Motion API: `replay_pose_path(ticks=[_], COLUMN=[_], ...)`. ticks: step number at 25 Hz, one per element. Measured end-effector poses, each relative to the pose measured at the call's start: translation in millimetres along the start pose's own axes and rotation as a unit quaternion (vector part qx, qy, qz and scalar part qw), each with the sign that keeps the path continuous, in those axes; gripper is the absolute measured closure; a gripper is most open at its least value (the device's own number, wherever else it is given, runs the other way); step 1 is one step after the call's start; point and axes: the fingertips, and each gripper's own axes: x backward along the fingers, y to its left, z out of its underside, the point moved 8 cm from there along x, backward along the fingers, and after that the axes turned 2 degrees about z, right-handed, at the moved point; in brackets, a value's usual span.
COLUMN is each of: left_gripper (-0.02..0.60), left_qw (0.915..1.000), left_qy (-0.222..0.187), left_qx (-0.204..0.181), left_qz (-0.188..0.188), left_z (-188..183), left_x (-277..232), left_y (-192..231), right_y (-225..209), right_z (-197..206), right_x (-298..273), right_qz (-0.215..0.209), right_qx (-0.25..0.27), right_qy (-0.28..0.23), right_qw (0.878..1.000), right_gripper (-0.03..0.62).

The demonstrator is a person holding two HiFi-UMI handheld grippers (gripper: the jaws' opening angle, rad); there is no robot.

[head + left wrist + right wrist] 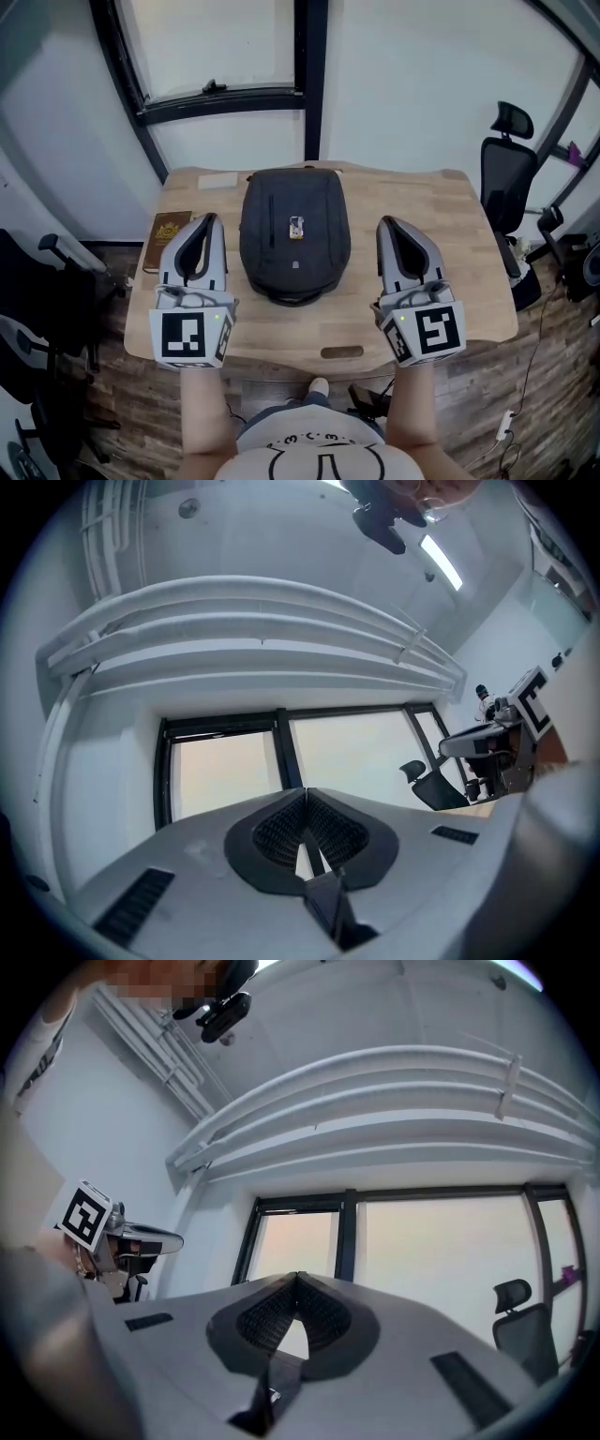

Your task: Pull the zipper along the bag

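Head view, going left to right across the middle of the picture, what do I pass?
The left tool → black backpack → right tool → black office chair beside the table.

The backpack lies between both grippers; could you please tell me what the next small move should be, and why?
Probably lower the right gripper, opening its jaws, toward the backpack: it and the left gripper flank the backpack, jaws shut on nothing, pointing at the window.
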Motion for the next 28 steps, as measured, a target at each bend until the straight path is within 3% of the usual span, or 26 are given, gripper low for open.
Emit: replay_pose_path(ticks=[12,28], left_gripper=[0.565,0.565], left_qw=[0.9999,0.9994], left_qy=[-0.006,-0.026], left_qx=[-0.012,-0.021], left_qz=[-0.003,0.003], left_z=[-3.9,-15.2], left_x=[30.6,34.9], left_y=[5.2,0.8], right_y=[32.3,35.3], right_z=[-25.5,-36.0], right_x=[17.2,24.3], right_qz=[0.009,0.022], right_qx=[0.021,0.045], right_qy=[-0.012,-0.013], right_qw=[1.000,0.999], right_gripper=[0.542,0.543])
